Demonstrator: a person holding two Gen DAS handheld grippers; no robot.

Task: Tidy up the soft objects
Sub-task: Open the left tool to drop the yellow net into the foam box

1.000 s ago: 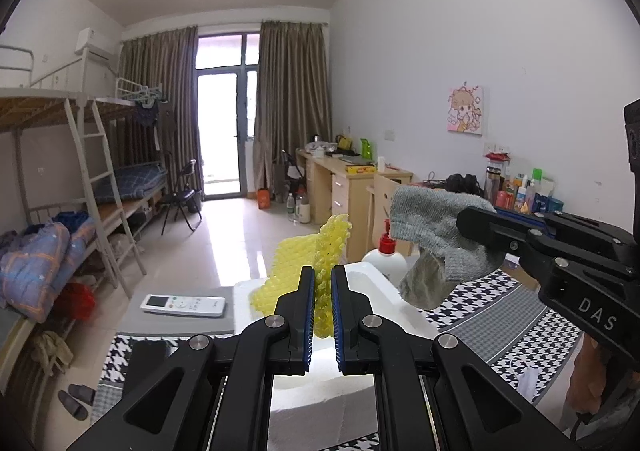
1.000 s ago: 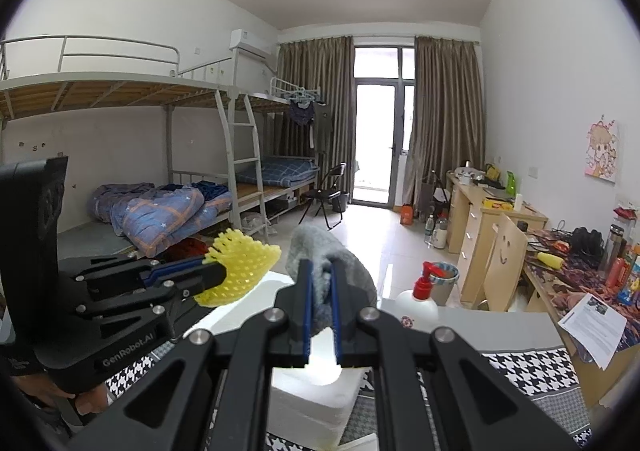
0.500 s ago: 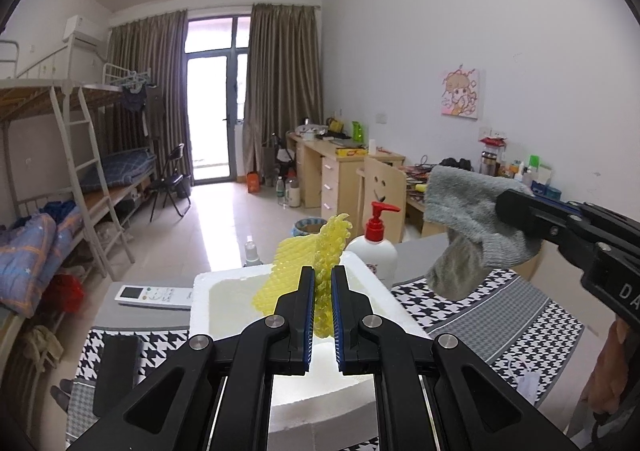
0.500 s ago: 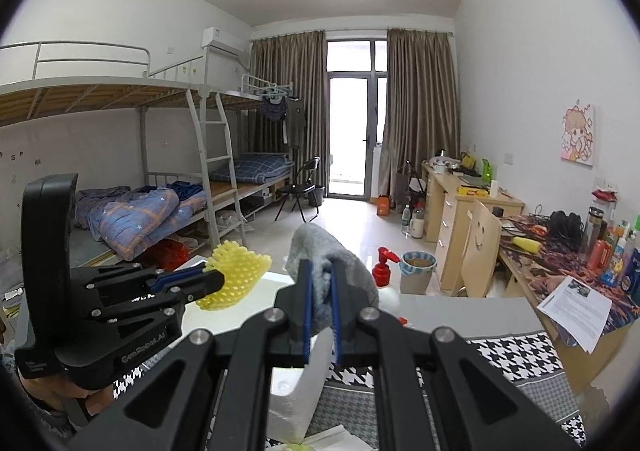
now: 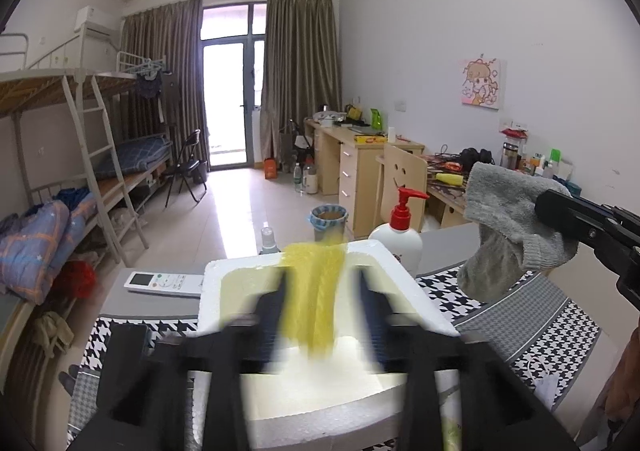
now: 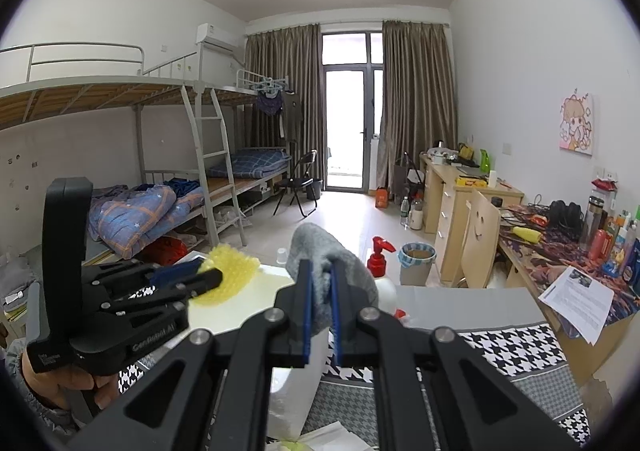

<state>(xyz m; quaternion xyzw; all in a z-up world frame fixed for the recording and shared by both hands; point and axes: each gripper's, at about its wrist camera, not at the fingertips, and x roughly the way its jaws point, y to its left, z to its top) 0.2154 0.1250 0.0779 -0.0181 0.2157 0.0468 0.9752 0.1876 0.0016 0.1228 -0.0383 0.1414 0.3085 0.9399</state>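
My left gripper hangs over a white foam box, its jaws opening and blurred. The yellow foam net is between them, loose and smeared, with neither pad pressing on it. From the right wrist view the left gripper shows with the yellow net at its tips above the box. My right gripper is shut on a grey sock. The same grey sock dangles to the right of the box in the left wrist view.
A white pump bottle with a red top and a small spray bottle stand behind the box. A white remote lies to its left. A houndstooth cloth covers the table. A printed paper lies on the desk at right.
The left jaws, shut on the yellow net before, have sprung apart and the net is slipping down toward the box. The left gripper has come closer over the box. The right still grips the sock.
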